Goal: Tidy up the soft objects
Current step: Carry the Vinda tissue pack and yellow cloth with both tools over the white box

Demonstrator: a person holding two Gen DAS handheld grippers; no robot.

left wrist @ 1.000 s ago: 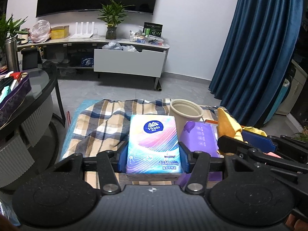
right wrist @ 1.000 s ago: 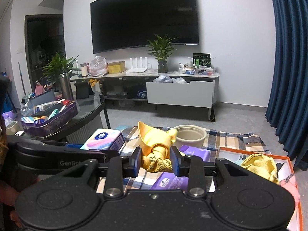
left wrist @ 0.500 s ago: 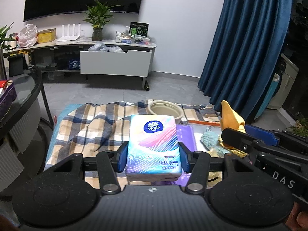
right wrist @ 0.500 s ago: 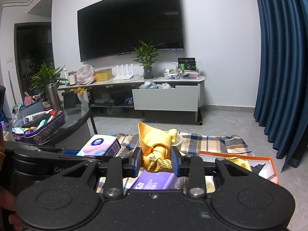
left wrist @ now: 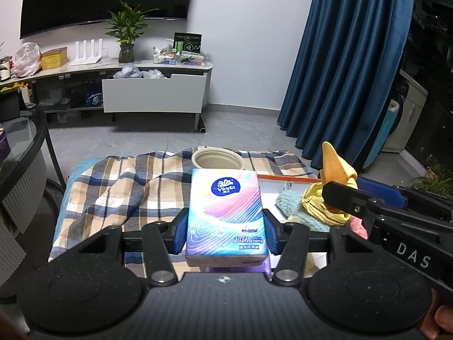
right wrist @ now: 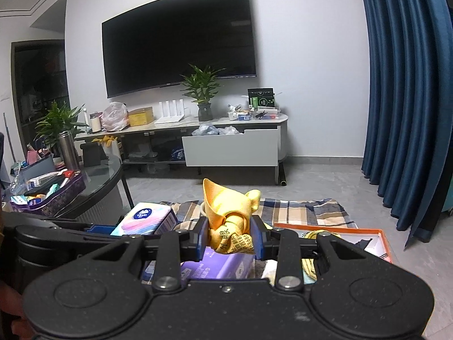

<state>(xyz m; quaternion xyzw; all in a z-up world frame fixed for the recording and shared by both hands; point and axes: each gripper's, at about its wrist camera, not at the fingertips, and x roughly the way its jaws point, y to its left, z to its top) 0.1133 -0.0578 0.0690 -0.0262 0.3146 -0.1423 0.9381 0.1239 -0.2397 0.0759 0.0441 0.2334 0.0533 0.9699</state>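
Well, from my left wrist camera, my left claw (left wrist: 225, 233) is closed on a tissue pack (left wrist: 225, 215), its blue pads pressing both long sides while the pack juts forward between them. The near end of the pack hides whatever lies right beneath it; only a sliver of purple shows below. Ahead on the plaid cloth (left wrist: 119, 187) stands a beige pot (left wrist: 217, 160), its lower wall cut off by the pack. To the right lies an orange-rimmed box (left wrist: 286, 176), and in it I can see a teal knitted piece (left wrist: 293, 202) and a yellow cloth heap (left wrist: 317, 202), both partly covered by the black body of my other tool. A pink scrap near that tool is too hidden to name.

From my right wrist camera, my right claw (right wrist: 230, 239) is clamped on a knotted yellow cloth (right wrist: 230, 221), which bulges up and forward past the pads; the print on it is too small to read. Just below the claw lies a purple pack (right wrist: 218, 265), mostly hidden by the tool's frame. The tissue pack (right wrist: 145, 221) shows at left, held up beside the knot. The box (right wrist: 354, 233) sits at right, its contents largely blocked.
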